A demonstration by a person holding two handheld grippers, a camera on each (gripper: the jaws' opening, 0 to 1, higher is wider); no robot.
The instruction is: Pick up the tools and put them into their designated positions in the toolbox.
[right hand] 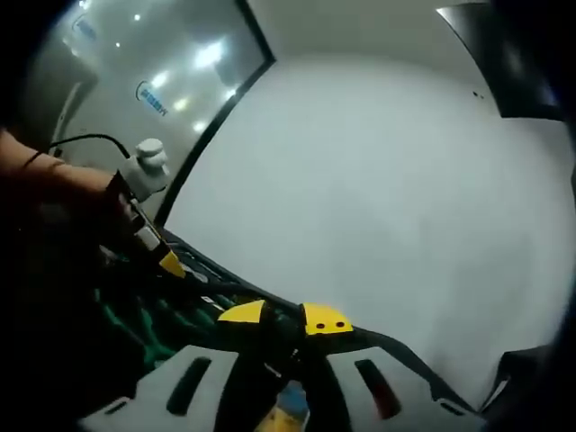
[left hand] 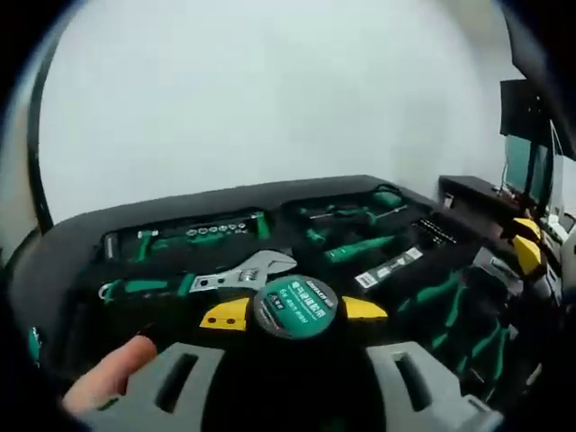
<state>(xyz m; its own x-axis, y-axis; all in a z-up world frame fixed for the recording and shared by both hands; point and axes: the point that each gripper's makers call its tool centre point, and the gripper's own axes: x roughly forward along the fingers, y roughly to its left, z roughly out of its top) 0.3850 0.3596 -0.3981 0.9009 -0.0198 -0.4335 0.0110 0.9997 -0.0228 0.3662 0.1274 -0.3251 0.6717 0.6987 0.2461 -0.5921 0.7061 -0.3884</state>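
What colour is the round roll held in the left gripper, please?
Green with a black rim, the roll shows best in the left gripper view.

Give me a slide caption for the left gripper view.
Left gripper clamps a round green tape roll above the open black toolbox, where a silver adjustable wrench lies among green-handled tools.

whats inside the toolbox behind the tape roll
Behind the tape roll in the left gripper, the toolbox holds an adjustable wrench, a socket row and green-handled tools. The roll hides the slots right behind it.
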